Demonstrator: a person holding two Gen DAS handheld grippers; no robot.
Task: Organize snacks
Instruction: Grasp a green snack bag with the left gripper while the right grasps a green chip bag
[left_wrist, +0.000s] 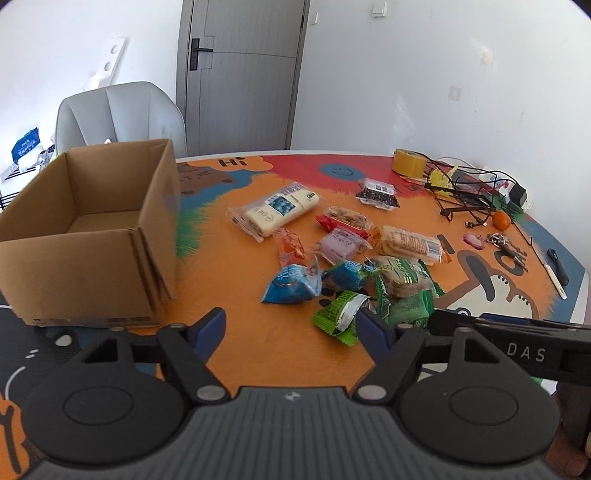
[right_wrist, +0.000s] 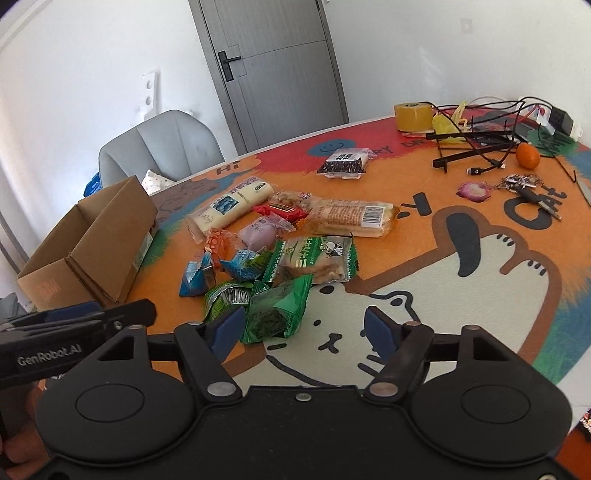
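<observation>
Both the left gripper (left_wrist: 291, 325) and right gripper (right_wrist: 304, 326) hover with fingers spread, holding nothing. Snack packets (left_wrist: 334, 254) lie heaped mid-tabletop (left_wrist: 258, 332), beside the cardboard box (left_wrist: 88, 236).

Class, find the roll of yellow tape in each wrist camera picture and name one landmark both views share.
Left wrist view: the roll of yellow tape sits at the table's far edge, upper right of centre, left of the cable tangle.
Right wrist view: the same roll sits at the far edge, upper right, again left of the cables.
Shared landmark: the small orange fruit lies beside the cables in both.
</observation>
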